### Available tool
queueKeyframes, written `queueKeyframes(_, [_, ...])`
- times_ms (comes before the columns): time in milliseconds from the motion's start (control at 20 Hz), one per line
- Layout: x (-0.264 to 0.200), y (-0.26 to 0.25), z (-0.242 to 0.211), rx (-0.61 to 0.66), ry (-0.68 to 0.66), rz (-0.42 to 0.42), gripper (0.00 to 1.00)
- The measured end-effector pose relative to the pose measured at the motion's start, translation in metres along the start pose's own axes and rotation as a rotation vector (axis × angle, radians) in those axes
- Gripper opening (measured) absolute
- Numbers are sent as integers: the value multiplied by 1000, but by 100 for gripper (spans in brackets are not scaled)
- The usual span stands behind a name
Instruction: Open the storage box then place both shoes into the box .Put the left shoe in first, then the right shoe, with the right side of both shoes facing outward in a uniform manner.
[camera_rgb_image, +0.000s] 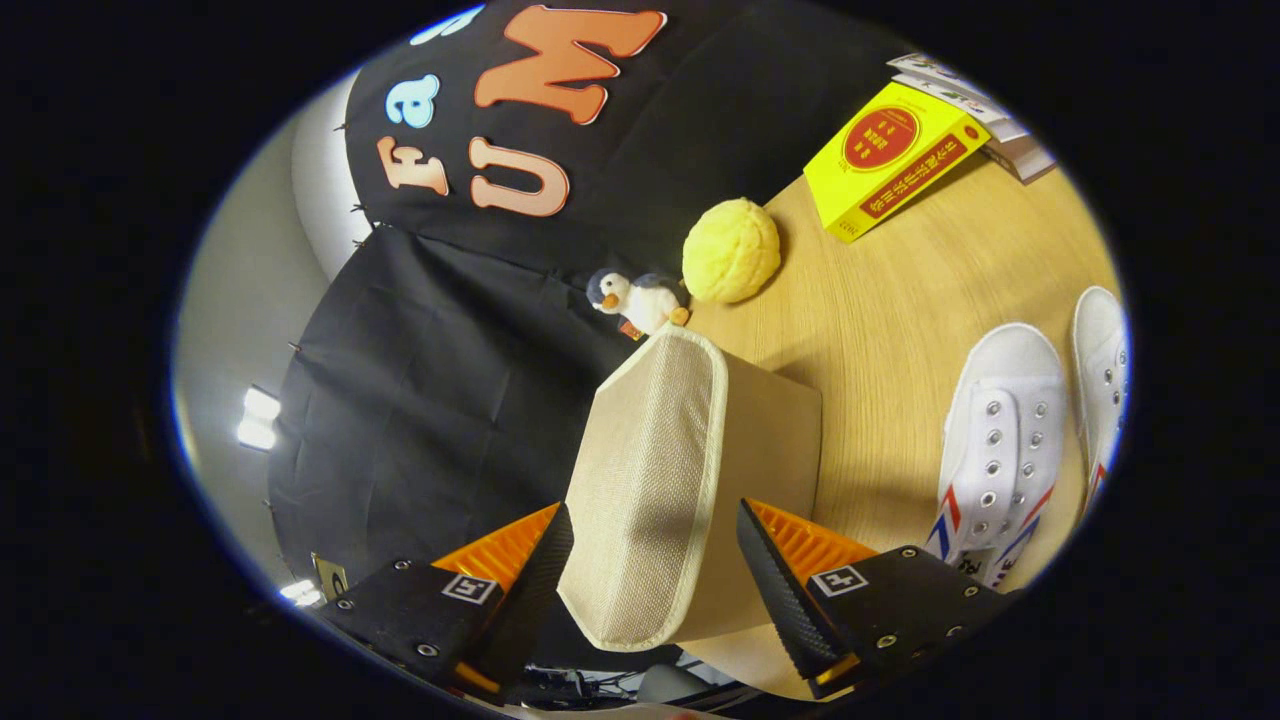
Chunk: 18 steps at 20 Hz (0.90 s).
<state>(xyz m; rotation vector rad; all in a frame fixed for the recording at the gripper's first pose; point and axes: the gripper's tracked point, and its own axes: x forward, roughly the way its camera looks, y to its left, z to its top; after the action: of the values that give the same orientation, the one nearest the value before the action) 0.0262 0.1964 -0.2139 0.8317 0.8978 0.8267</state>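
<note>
- The claw (655, 570) is rolled hard onto its side here, so the worktop (880, 330) runs up like a wall.
- Its fingers stand spread, the beige storage box lid (650, 480) between them; I can't tell whether either finger touches it, so no grip confirmed.
- The lid looks lifted off the storage box (770, 440), so I'd judge the opening step is underway.
- Both white shoes (1000, 440) sit on the worktop at three o'clock of the box, well apart from it — neither is in.
- Left shoe, then right, all to come.
- Beyond the box at twelve o'clock: a toy penguin (635, 298), a yellow ball (731, 250), a yellow book (890, 155).
</note>
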Motion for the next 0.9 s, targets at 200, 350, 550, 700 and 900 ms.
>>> queueKeyframes(200, [14, 7, -16, 61, 82, 76, 98])
queueKeyframes(350, [20, 11, -20, 109, 108, 118, 98])
queueKeyframes(550, [9, 22, -18, 131, 111, 164, 95])
queueKeyframes(700, [-5, 29, -11, 152, 95, 180, 84])
queueKeyframes(900, [-27, 59, -4, 119, 32, 225, 51])
